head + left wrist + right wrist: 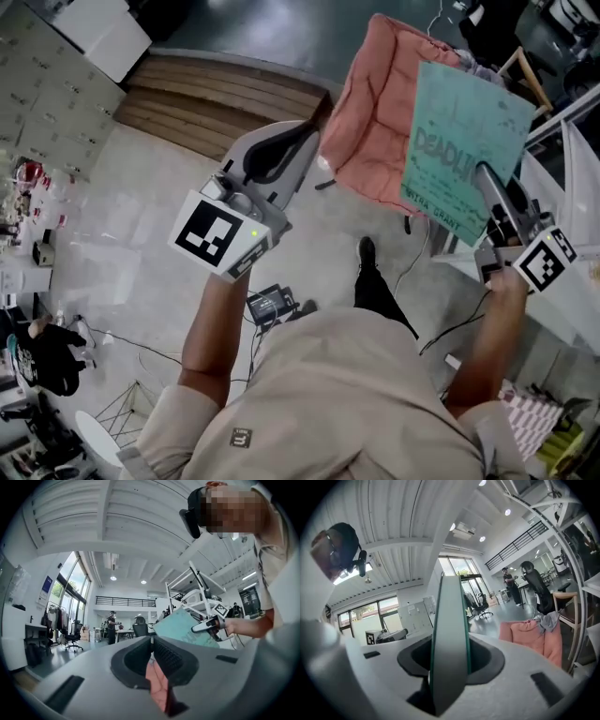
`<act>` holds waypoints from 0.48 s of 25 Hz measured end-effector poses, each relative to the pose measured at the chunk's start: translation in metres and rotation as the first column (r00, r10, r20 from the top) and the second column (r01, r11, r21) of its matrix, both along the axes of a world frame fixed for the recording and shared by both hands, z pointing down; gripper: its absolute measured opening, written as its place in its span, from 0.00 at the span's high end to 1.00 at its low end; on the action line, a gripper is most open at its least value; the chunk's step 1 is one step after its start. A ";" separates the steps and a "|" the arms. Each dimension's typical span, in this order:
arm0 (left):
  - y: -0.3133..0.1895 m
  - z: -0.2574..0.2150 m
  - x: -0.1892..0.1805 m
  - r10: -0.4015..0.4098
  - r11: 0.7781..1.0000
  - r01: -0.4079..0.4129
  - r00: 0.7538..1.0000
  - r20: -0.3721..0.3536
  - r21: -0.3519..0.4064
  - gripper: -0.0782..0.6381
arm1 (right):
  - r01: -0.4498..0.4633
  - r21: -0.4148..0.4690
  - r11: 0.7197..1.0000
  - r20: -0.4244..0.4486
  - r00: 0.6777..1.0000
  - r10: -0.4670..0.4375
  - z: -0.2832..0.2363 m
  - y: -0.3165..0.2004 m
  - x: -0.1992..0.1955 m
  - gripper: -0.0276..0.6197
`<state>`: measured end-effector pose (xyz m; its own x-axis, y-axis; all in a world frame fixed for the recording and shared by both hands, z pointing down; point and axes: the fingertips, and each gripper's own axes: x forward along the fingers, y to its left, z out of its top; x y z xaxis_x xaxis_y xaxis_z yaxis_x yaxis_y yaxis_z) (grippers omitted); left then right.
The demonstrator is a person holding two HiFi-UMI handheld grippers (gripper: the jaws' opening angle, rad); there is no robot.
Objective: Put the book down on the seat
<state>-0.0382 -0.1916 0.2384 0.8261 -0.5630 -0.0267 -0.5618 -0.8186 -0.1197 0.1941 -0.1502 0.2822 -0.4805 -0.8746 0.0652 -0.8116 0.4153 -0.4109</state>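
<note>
Book (449, 620) upright in right hand-held gripper (486, 184)

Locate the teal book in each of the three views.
Head view: book upper right, held by the right gripper.
Left gripper view: book right of centre, above the jaws.
Right gripper view: book centre, edge-on between the jaws.
Shared landmark: pink seat, in the head and right gripper views.

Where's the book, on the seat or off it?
Off it. The right claw clamps the book, holding it in the air near the pink seat.
</note>
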 end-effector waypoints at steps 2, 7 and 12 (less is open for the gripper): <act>-0.001 0.001 0.004 -0.022 1.000 0.022 1.000 0.010 0.002 0.86 | 0.030 0.003 1.000 0.002 1.000 -0.030 0.001 -0.006 0.003 0.73; -0.005 0.016 0.022 -0.075 0.997 0.075 0.997 0.010 0.004 0.86 | 0.112 0.032 0.993 -0.016 0.994 -0.112 0.013 -0.022 0.009 0.73; -0.031 0.049 0.040 -0.064 0.998 0.065 0.997 0.047 -0.009 0.86 | 0.111 -0.004 0.994 0.011 0.994 -0.111 0.042 -0.056 0.022 0.73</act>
<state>0.0014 -0.2231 0.2874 0.7882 -0.6152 0.0168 -0.6075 -0.7821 -0.1387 0.2162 -0.2064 0.3246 -0.5752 -0.8156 0.0630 -0.7561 0.5006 -0.4216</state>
